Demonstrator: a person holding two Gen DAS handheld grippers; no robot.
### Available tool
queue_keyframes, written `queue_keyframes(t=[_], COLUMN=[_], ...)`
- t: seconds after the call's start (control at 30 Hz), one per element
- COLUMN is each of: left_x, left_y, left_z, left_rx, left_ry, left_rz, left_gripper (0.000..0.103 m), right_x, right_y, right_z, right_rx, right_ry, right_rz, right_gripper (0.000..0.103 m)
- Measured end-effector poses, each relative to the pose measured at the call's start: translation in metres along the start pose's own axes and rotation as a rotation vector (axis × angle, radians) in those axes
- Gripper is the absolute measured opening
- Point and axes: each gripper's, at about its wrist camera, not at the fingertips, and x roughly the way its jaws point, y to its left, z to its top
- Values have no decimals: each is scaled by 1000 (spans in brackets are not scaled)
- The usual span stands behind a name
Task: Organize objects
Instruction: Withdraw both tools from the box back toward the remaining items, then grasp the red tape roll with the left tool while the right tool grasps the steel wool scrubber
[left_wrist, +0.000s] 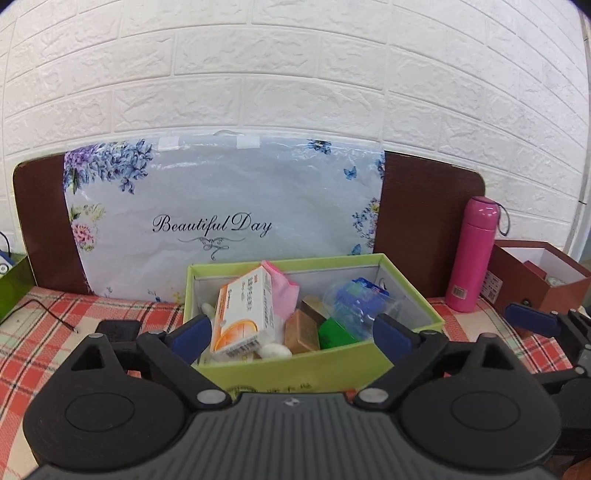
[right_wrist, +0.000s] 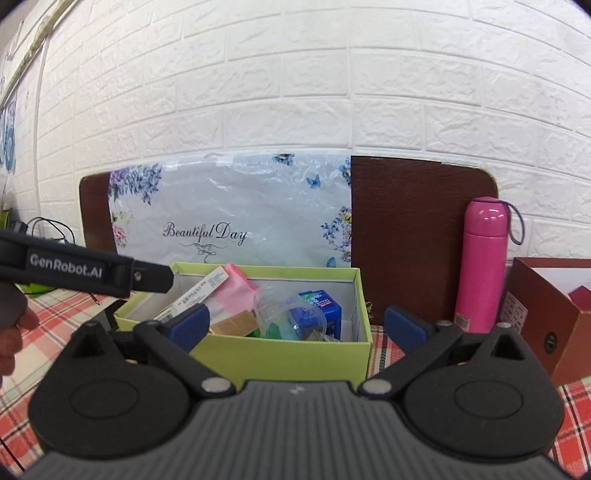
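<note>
On the checked cloth of the worktop (left_wrist: 55, 332) stands an open green box (left_wrist: 295, 369), in front of a floral plastic bag (left_wrist: 221, 206) lettered "Beautiful Day" that leans against a brown board (right_wrist: 421, 229) and a white brick wall (left_wrist: 295, 74). The box is filled with small things: a white-and-orange carton (left_wrist: 242, 314) propped at a slant on the left, a pink cloth (left_wrist: 282, 291) behind it, a brown block (left_wrist: 301, 330), a green packet (left_wrist: 334, 334), a white cotton ball (left_wrist: 275, 350) at the near wall, and a blue-and-green pack (right_wrist: 319, 310) under clear plastic on the right.

The left tongs (left_wrist: 293, 334) are spread wide and hold nothing, their blue pads hanging over the near part of the box without pressing on anything. The right tongs (right_wrist: 297, 323) are likewise wide open and empty, near the box's right end.

To the right of the box a pink flask (left_wrist: 472, 254) stands upright, and beyond it a reddish-brown box (right_wrist: 546, 317) sits open. A black cable (left_wrist: 48, 314) lies on the cloth at the left.
</note>
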Motion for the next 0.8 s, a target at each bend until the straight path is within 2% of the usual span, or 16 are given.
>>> queue_keyframes(t=[0.23, 0.33, 0.53, 0.63, 0.8], left_x=[-20, -21, -19, -10, 11], left_y=[5, 8, 10, 15, 21], left_z=[-39, -57, -84, -89, -83], left_rx=[-25, -63, -75, -93, -98], left_ry=[56, 99, 135, 151, 138], left_rz=[-33, -57, -45, -50, -31], left_gripper=[97, 97, 97, 97, 91], right_x=[-41, -50, -61, -64, -68], right_y=[3, 3, 1, -1, -5], right_z=[-26, -43, -78, -91, -99], right_rx=[39, 77, 120, 154, 156], right_ry=[12, 38, 109, 142, 168], right_rz=[-11, -13, -40, -42, -51], right_gripper=[103, 103, 103, 103, 103])
